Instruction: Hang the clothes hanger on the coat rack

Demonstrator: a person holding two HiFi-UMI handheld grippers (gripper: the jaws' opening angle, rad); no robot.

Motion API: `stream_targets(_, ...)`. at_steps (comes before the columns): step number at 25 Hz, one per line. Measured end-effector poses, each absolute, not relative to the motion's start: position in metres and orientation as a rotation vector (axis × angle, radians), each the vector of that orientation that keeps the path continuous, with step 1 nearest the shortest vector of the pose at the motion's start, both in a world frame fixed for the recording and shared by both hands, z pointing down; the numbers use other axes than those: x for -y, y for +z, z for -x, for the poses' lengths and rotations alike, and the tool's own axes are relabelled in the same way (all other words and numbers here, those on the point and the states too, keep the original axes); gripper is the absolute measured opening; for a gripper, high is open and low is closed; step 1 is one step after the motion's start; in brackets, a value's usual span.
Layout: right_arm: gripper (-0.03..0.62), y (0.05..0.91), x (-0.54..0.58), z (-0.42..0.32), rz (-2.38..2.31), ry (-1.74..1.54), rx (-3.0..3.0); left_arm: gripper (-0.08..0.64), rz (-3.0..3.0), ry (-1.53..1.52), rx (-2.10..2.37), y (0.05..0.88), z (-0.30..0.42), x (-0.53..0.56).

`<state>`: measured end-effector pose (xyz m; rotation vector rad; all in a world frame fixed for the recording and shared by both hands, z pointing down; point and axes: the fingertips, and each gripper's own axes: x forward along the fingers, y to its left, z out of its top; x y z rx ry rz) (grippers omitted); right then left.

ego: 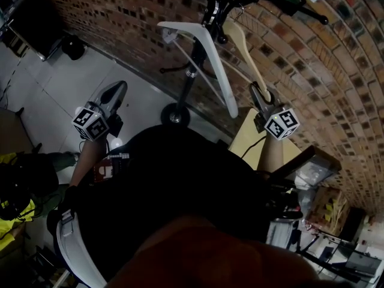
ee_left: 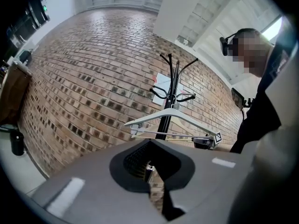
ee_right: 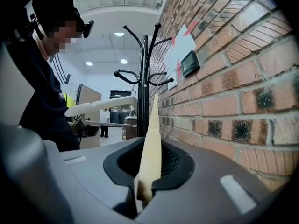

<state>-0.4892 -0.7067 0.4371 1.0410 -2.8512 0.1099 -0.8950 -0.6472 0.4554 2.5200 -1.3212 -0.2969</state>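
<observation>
A black coat rack stands against the brick wall. A white hanger hangs from one of its hooks. My right gripper is shut on the lower end of a cream wooden hanger. That hanger rises towards the rack's hooks, close to the wall; its hook is hidden among the rack's arms. My left gripper is level, well to the left of the rack, jaws together with nothing between them.
The brick wall runs close along my right gripper and carries a small dark device and papers. The rack's round base rests on the floor. A beige box and cluttered goods lie at the lower right.
</observation>
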Motion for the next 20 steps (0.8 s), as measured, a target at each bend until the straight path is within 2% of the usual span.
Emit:
stream_targets(1, 0.067, 0.440, 0.708, 0.489, -1.051, 0.111, 2.850, -0.008, -2.524, -0.296, 1.314, 0.455, 0.894, 0.648)
stream_targets(3, 0.129, 0.443, 0.706, 0.488, -1.062, 0.122, 2.855, -0.008, -2.531, -0.294, 1.300, 0.455, 0.891, 0.651)
stream_targets(10, 0.203, 0.445, 0.691, 0.458, -1.197, 0.189, 2.878, -0.008, -2.539, -0.277, 1.255, 0.459, 0.886, 0.659)
stream_targets(16, 0.193, 0.479, 0.680, 0.423, -1.439, 0.372, 2.844, -0.008, -2.566, -0.251, 1.195, 0.464, 0.870, 0.675)
stream_targets(20, 0.140, 0.527, 0.666, 0.444, -1.472, 0.559, 2.817, -0.008, -2.589, -0.230, 1.118, 0.474, 0.851, 0.686)
